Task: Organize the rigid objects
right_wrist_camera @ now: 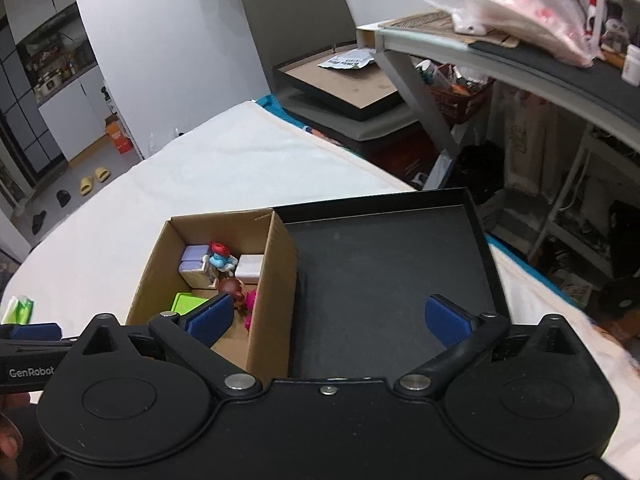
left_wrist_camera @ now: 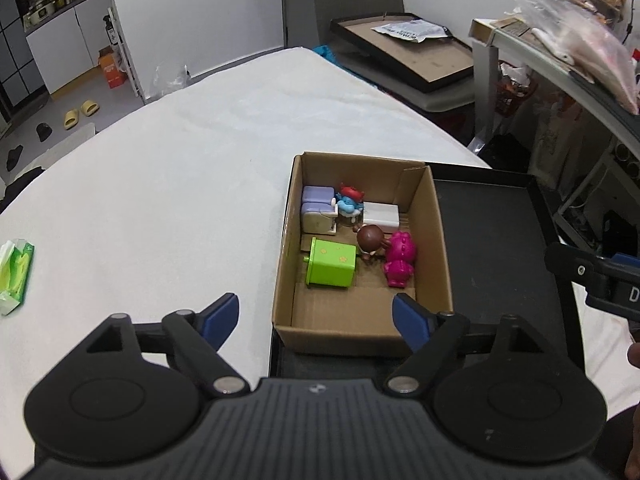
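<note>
Hovering above the near end of the cardboard box (left_wrist_camera: 362, 330), the left gripper (left_wrist_camera: 316, 318) points down, jaws spread wide, nothing between them. The right gripper (right_wrist_camera: 328, 318) hangs over the black tray (right_wrist_camera: 384, 272), wide and empty too. Toys sit in the box; its wall half-hides the pink figure (right_wrist_camera: 251, 300) in the right view.

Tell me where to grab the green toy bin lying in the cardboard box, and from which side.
Judging by its pose, come from above and close across the two flat side walls of the green toy bin. It lies on its side with its flared rim toward the cardboard box wall, and the brown-haired figure sits close by its other end, so an end-on approach looks crowded.
</note>
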The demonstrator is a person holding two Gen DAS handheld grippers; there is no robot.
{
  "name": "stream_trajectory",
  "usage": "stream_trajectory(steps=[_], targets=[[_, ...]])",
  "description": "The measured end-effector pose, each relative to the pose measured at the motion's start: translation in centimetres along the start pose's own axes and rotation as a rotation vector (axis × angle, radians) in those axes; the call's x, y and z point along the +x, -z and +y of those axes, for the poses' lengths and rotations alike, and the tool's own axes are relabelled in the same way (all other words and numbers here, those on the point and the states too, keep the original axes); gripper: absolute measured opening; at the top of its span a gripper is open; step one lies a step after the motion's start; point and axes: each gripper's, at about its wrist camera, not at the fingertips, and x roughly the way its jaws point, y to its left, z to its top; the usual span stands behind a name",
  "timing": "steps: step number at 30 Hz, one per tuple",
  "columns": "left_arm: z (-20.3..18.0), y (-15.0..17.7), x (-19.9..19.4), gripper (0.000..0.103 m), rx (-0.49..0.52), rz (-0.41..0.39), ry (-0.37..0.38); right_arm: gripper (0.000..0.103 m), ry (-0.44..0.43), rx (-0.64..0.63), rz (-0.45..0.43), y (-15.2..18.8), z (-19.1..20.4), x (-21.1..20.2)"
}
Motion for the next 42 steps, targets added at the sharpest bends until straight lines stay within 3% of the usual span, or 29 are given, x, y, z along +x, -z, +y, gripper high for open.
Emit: stream_trajectory(steps=[11, 25, 42], targets=[[1.2, 1.9, -4.7, 0.090, 0.005, -0.048, 0.053, 0.103, -0.018, 0.005, -0.008, 1.0, 0.9, -5.1], [2.1, 4.6, -9.5, 0.090, 0.003, -0.103, 0.098, 0.103, 0.040, -0.014, -0.059, 3.1, 2.1, -10.7], [2.6, 7.2, -14.9, 0.091, 0.003, -0.178, 0.100, 0.103, 0.021, -0.002, -0.101, 5.5, 2.4, -15.6]])
